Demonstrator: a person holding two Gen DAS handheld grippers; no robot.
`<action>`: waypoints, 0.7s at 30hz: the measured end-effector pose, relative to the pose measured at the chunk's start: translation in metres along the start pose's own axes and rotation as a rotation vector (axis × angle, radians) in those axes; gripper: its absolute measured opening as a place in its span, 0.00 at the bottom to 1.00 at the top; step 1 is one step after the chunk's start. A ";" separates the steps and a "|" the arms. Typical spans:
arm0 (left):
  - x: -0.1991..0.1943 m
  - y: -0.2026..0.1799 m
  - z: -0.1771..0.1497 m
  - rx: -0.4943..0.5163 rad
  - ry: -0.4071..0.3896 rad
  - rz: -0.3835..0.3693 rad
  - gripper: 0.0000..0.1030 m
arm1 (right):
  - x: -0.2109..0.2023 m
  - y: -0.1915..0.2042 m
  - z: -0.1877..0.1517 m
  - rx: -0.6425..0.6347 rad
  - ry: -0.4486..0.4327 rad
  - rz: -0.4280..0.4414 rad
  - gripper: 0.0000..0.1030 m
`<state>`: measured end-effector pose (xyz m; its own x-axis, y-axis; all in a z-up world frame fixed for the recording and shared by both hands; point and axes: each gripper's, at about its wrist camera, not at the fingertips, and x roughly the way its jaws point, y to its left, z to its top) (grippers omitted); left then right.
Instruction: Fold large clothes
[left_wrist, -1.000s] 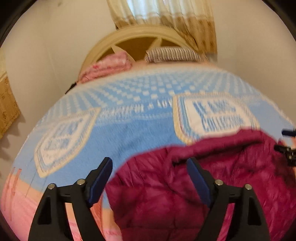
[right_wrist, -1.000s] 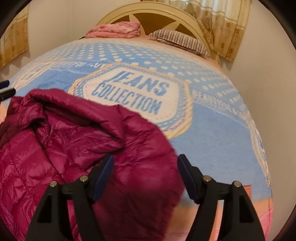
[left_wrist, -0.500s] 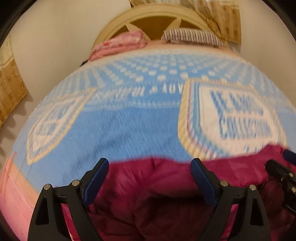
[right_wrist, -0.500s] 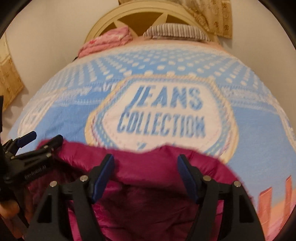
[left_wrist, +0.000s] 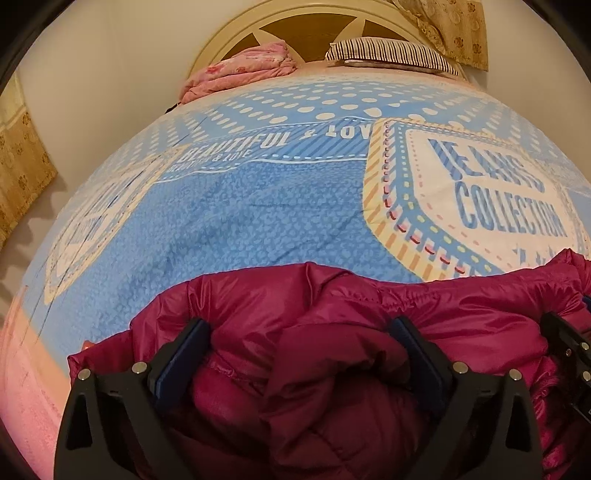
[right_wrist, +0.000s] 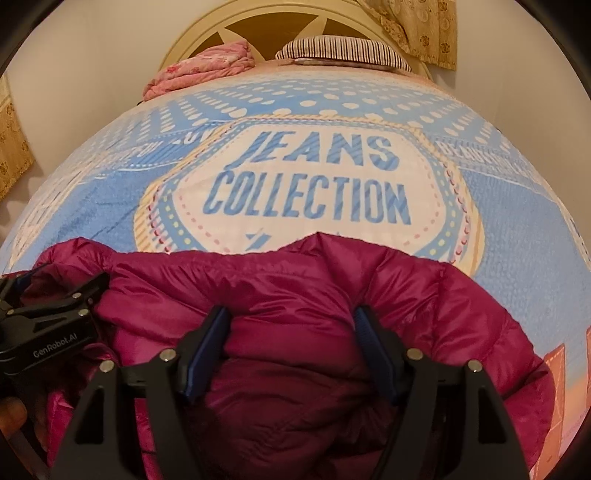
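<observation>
A magenta puffer jacket (left_wrist: 325, 295) lies bunched at the near end of the bed; it also fills the lower half of the right wrist view (right_wrist: 295, 291). My left gripper (left_wrist: 301, 332) is open, its blue-padded fingers pressed down into the jacket with a mound of fabric between them. My right gripper (right_wrist: 293, 321) is open too, its fingers sunk into the jacket on either side of a fold. The left gripper's body shows at the left edge of the right wrist view (right_wrist: 48, 325), and the right gripper shows at the right edge of the left wrist view (left_wrist: 569, 343).
The bed carries a blue printed cover (right_wrist: 306, 199) reading JEANS COLLECTION. A folded pink blanket (left_wrist: 240, 74) and a striped pillow (left_wrist: 391, 51) lie by the cream headboard (left_wrist: 306, 18). Curtains (right_wrist: 417, 29) hang at the back right, white walls on both sides.
Both grippers have swung to face the headboard and dropped onto the jacket. Their fingers now press into the fabric, and the jacket lies lower and closer under both cameras.
</observation>
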<state>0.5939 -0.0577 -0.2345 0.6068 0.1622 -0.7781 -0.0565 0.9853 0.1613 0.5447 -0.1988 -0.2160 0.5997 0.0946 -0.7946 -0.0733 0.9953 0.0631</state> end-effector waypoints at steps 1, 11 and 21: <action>0.001 0.000 0.000 -0.001 0.002 0.001 0.97 | 0.000 0.000 0.000 -0.002 0.001 -0.004 0.72; 0.001 -0.003 0.000 0.014 -0.003 0.028 0.99 | 0.002 0.006 0.000 -0.033 0.010 -0.048 0.72; 0.000 -0.006 -0.001 0.033 -0.012 0.053 0.99 | 0.002 0.007 -0.001 -0.039 0.007 -0.064 0.72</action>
<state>0.5936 -0.0638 -0.2357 0.6129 0.2128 -0.7609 -0.0623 0.9731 0.2220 0.5443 -0.1916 -0.2178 0.5987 0.0307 -0.8004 -0.0665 0.9977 -0.0114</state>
